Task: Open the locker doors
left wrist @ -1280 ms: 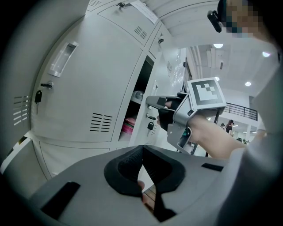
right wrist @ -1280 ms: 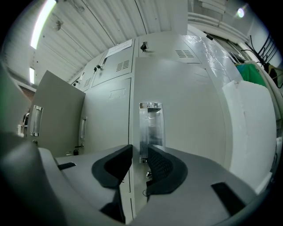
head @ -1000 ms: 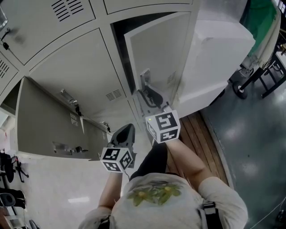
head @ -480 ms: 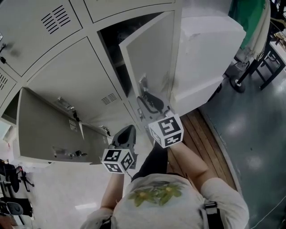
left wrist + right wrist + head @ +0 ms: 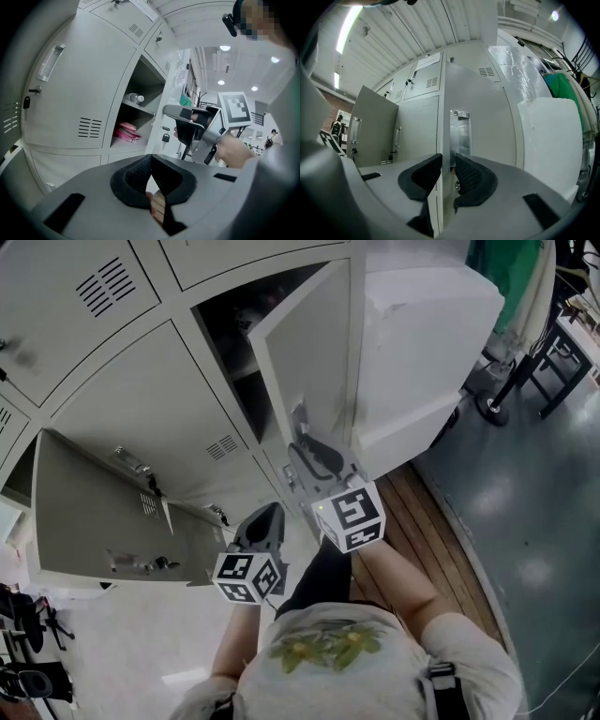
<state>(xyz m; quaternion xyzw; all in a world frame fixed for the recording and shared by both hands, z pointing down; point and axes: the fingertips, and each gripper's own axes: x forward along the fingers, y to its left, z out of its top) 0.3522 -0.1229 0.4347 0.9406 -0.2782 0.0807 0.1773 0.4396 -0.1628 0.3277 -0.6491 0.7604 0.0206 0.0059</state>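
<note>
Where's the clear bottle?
Left gripper view, left of centre: the clear bottle lies on the upper shelf inside the open locker, above the pink bundle.

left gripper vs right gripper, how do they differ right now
The left gripper has its jaws together with nothing in them; the right gripper has the door edge between its jaws, which are closing. The left gripper hangs back from the lockers, low by the person's body; the right gripper is up at the open door's handle side. Both point toward the lockers.
</note>
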